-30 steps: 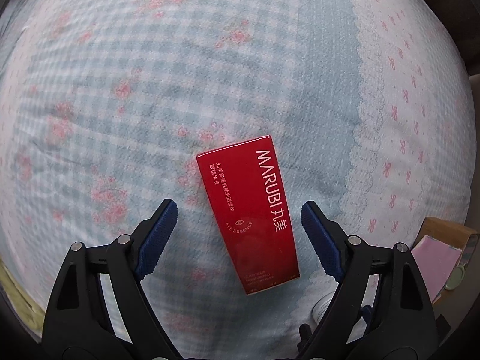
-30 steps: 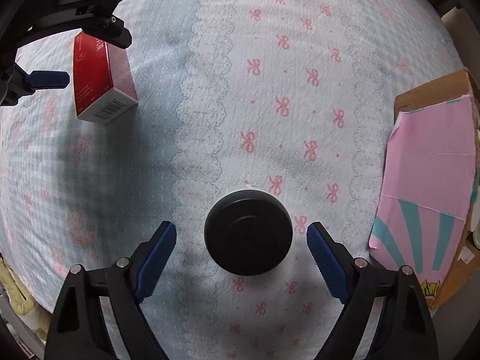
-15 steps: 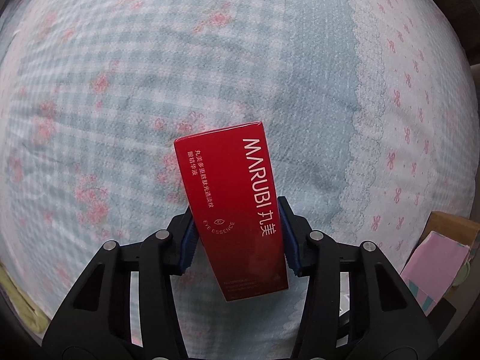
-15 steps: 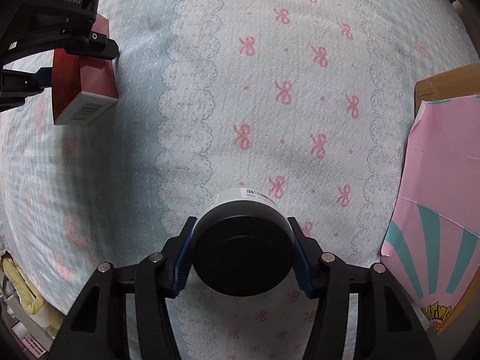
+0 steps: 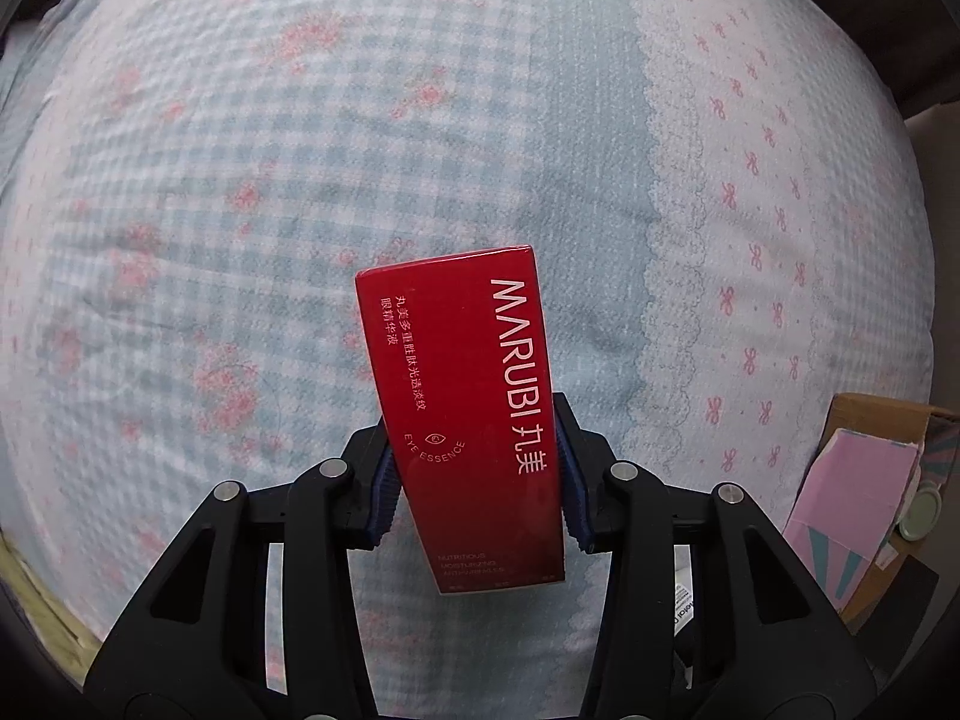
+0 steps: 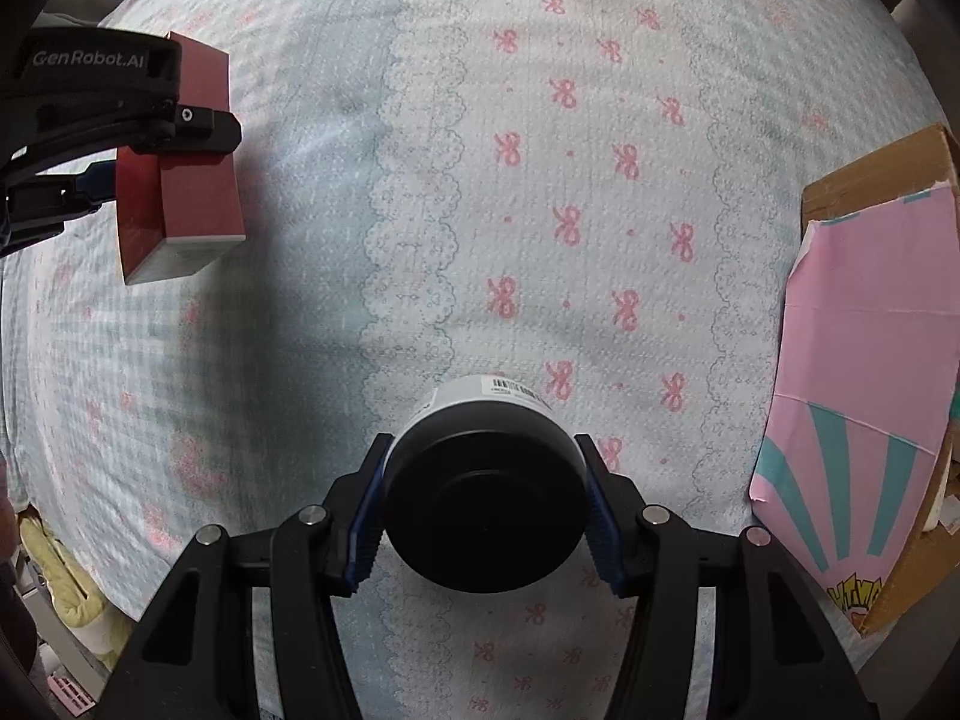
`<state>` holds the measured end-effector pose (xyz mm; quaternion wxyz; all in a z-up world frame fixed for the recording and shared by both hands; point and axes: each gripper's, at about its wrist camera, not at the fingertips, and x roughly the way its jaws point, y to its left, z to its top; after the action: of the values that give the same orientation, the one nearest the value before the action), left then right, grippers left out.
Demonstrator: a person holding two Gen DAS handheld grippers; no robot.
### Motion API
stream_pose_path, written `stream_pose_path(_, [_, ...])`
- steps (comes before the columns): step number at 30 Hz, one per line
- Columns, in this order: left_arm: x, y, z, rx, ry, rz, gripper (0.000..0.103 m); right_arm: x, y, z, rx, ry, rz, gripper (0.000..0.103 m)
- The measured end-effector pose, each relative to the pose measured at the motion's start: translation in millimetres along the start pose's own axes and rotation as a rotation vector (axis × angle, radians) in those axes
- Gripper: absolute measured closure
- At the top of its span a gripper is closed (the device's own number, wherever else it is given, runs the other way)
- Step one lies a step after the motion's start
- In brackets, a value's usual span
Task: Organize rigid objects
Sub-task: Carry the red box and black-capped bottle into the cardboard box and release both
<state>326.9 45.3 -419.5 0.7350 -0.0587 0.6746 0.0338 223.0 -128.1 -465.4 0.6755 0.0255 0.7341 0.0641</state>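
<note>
In the left wrist view, the left claw (image 5: 474, 483) clamps the red box (image 5: 462, 396) at lower centre above the bedspread (image 5: 300, 150); a cardboard box (image 5: 864, 498) is cut off at right, contents unclear. In the right wrist view, the right claw (image 6: 483, 516) grips the black-lidded jar (image 6: 483, 498) at lower centre, its base hidden.

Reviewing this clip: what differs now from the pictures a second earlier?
Both grippers, open a second ago, have closed: the left gripper on the red Marubi box, the right gripper on the black-lidded jar. Both items now look raised off the bedspread. The pink cardboard box has not moved.
</note>
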Motion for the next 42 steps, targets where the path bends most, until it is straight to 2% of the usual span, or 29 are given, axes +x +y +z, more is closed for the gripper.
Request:
stream_pose_path(5, [-41, 2, -12, 0.026, -0.049, -0.011, 0.063, -34, -13, 1, 0.029, -0.055, 0.049, 0.050])
stream_pose_path(10, [-91, -6, -29, 0.067, -0.092, -0.033, 0.063, -87, -30, -5, 0.058, -0.126, 0.092, 0.050])
stream_pose_path(18, [-159, -71, -61, 0.167, -0.162, -0.106, 0.063, -166, -54, -21, 0.107, -0.261, 0.117, 0.050])
stream_pose_path(25, [-193, -154, -82, 0.281, -0.210, -0.187, 0.063, -218, -136, -28, 0.209, -0.352, 0.083, 0.050])
stream_pose_path(30, [-193, -210, -99, 0.336, -0.202, -0.237, 0.063, -236, -206, -36, 0.299, -0.376, 0.063, 0.050])
stream_pose_path(34, [-176, -249, -109, 0.376, -0.170, -0.256, 0.063, -230, -254, -43, 0.354, -0.372, 0.065, 0.050])
stream_pose_path(42, [-126, -303, -126, 0.432, -0.111, -0.221, 0.063, -195, -325, -38, 0.434, -0.309, 0.070, 0.050])
